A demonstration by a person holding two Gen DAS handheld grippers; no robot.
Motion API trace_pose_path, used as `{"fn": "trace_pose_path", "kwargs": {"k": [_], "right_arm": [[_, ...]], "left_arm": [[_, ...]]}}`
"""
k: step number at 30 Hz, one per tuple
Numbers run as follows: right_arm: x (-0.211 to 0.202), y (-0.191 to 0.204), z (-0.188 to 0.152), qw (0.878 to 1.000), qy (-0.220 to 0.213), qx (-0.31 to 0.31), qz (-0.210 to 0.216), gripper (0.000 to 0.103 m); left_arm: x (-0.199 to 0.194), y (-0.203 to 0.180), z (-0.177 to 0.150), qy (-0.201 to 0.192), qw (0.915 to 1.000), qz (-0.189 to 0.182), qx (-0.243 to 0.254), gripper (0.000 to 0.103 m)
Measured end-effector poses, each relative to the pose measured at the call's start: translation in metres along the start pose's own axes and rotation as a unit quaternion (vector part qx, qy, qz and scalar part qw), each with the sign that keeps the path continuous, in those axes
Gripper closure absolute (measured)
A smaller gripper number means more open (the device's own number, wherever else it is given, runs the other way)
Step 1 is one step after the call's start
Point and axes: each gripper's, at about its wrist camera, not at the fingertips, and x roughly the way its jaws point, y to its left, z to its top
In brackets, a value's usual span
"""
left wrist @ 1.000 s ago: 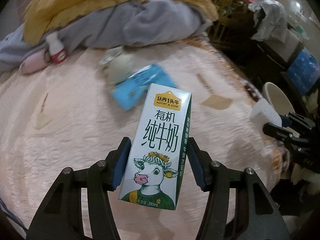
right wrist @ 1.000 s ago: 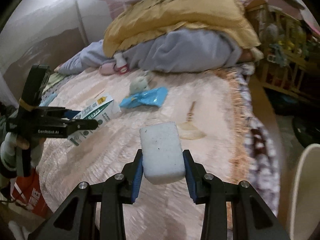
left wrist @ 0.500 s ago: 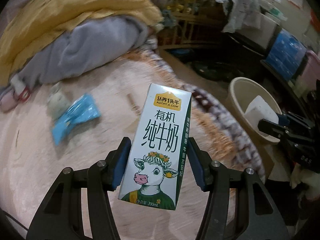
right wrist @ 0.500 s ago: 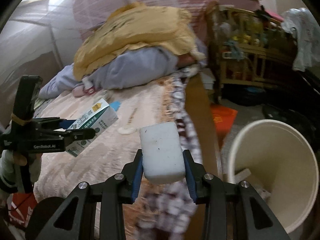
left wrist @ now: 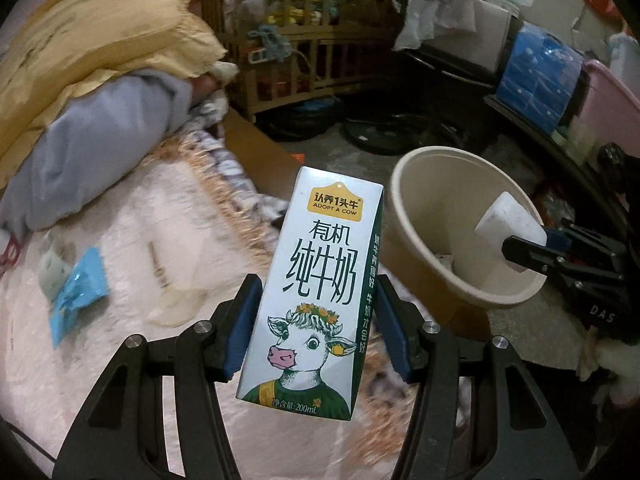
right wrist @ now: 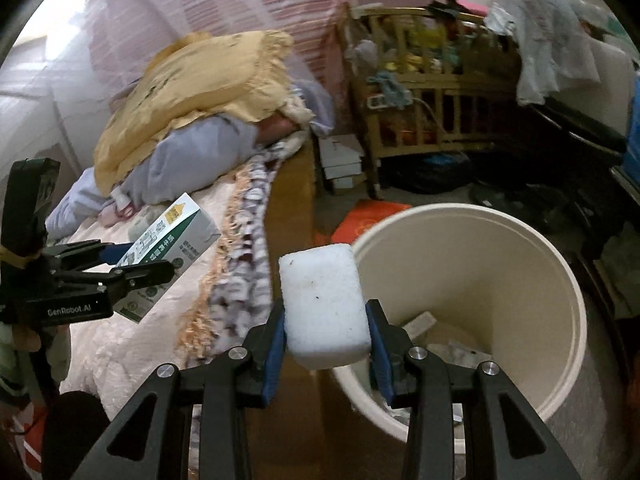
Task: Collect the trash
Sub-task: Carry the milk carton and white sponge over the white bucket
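A: Grippers first. What does each one hold?

B: The left gripper (left wrist: pixel 316 320) has its blue pads clamped on a milk carton (left wrist: pixel 316 276), which stands upright above the edge of the bed (left wrist: pixel 120 344). The right gripper (right wrist: pixel 326 344) squeezes a white foam block (right wrist: pixel 324 308) by its sides.

A: And where is the block?

B: It hangs at the near rim of the cream bin (right wrist: pixel 560 280), which stands on the floor beside the bed. There are scraps at the bottom of the bin.

A: Anything left on the bed?

B: A blue wrapper (left wrist: pixel 76 292) lies flat on the pink cover, well apart from the carton. Farther back are a grey and a yellow blanket (left wrist: pixel 92 52), then a wooden crib (right wrist: pixel 432 92).
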Motion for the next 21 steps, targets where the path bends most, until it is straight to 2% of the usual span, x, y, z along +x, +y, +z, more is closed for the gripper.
{"fn": "trace_pose_path", "kwargs": {"k": [7, 21], "right_arm": [[-0.006, -0.024, -0.005, 1.000, -0.005, 0.021, -0.012, 0.066], [-0.005, -0.056, -0.008, 0.998, -0.016, 0.058, -0.033, 0.066]], "left_arm": [[0.017, -0.030, 0.009, 0.006, 0.9998, -0.002, 0.021, 0.048], [0.040, -0.062, 0.027, 0.015, 0.9994, -0.024, 0.020, 0.048]]}}
